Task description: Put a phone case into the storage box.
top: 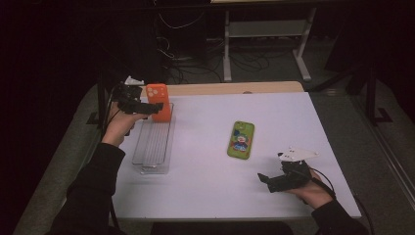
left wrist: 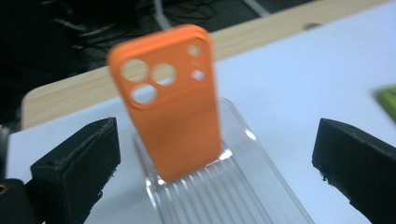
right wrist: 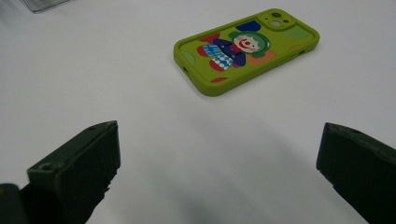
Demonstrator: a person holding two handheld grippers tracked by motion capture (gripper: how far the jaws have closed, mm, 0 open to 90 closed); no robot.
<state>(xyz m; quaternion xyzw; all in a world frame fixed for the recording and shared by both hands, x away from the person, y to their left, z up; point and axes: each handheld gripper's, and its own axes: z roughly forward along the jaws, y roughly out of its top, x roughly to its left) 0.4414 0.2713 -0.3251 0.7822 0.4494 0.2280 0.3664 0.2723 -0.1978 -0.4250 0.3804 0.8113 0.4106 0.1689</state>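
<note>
The left gripper (top: 147, 108), upper left of the high view, has its jaws spread wide with nothing between them, just short of the orange soft-plastic phone case (left wrist: 170, 100) standing tilted at the far end of the clear ribbed plastic tray (left wrist: 233, 191). The right gripper (top: 274, 180), lower right, is likewise spread and empty over the white table (top: 205, 161), facing the green phone case with a clown picture (right wrist: 246, 50) lying flat near the centre.

high view: above, facing forward-down | gripper views: close, along jaws | shared: white table (top: 205, 186)
</note>
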